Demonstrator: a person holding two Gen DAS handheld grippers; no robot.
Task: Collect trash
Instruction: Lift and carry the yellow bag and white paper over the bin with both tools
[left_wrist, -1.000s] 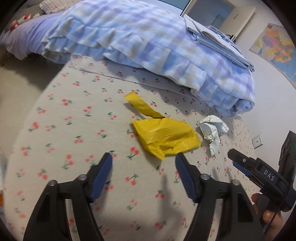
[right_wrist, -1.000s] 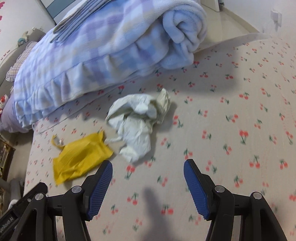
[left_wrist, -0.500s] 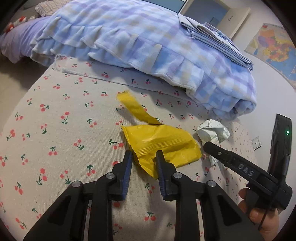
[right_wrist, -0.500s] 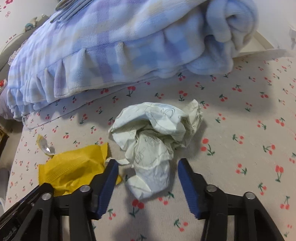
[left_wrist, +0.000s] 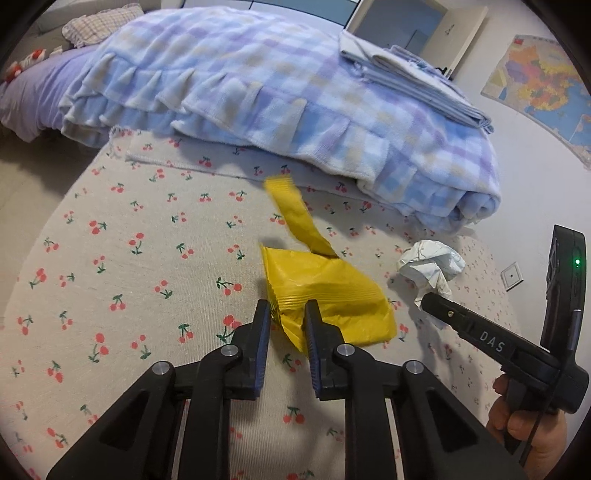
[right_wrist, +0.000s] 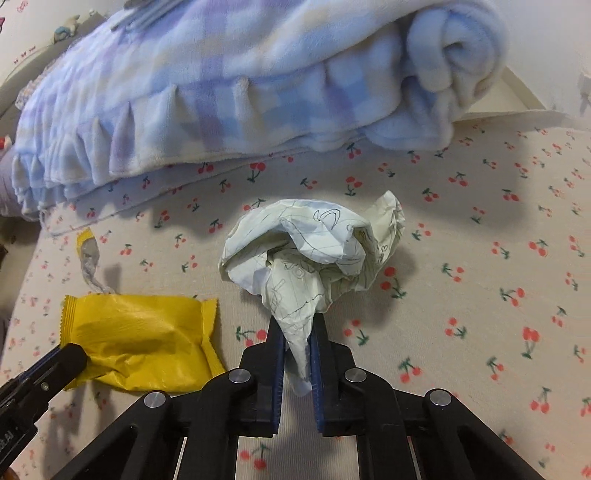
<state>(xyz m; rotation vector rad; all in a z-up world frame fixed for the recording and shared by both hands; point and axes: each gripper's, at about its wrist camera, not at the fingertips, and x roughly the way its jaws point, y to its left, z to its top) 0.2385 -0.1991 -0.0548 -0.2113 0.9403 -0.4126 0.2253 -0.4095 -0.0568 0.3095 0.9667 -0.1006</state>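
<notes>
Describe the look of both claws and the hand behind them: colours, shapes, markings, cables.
Both the left claw and the right claw are matte black plastic with triangular cut-outs, silver rivets and blue ribbed pads. In the left view, the right one shows white "DAS" lettering, a green light and a thin black cable. The bare hand shows no sleeve.

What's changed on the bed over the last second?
Both claws moved forward and closed: the left claw on the yellow plastic wrapper, the right claw on the crumpled white paper ball. The blue checked blanket stayed put.
</notes>
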